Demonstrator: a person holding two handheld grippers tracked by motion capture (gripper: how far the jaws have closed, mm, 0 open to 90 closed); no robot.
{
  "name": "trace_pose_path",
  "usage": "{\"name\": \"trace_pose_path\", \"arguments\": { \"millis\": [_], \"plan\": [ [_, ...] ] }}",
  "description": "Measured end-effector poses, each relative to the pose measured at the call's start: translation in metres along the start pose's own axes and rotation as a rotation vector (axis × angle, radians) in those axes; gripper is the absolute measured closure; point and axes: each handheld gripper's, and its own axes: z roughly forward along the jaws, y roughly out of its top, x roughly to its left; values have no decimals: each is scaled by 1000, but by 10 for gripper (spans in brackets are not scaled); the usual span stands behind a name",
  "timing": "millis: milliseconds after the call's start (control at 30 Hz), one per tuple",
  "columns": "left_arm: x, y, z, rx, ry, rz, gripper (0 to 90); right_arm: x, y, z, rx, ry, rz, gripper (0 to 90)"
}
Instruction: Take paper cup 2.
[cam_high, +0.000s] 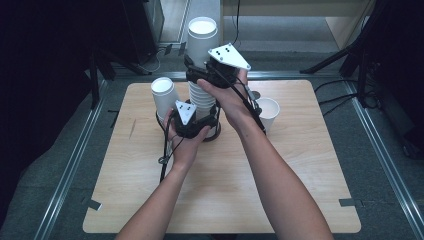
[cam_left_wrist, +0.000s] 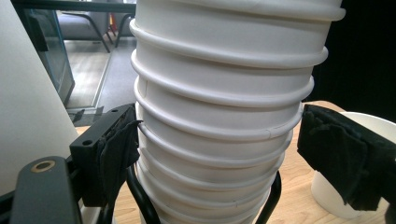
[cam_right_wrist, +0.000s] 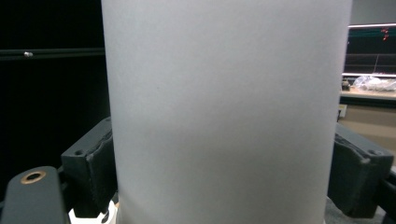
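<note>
Stacked white paper cups (cam_high: 202, 97) are pictured at the middle of the wooden table (cam_high: 150, 200), seated in a black wire holder (cam_left_wrist: 140, 200), as the top cup (cam_high: 201, 42) is gripped for separation. The right gripper (cam_high: 207, 72) is seen clamped on that top cup's smooth wall. The left gripper (cam_high: 192, 120) is set around the ribbed lower stack, one pad touching, the other clearly apart. A straight upward pull is judged best, with the stack steadied below. Two loose cups (cam_high: 164, 97) (cam_high: 267, 112) are shown beside the stack.
</note>
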Motion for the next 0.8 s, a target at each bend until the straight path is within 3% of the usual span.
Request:
{"name": "trace_pose_path", "arguments": {
  "millis": [533,800],
  "plan": [
    [0,-1,-1,0,2,3,140,1,33,-12,-71,-19,6,150],
    [2,-3,-2,5,-8,6,141,2,38,-16,-85,-29,-4,152]
  ]
}}
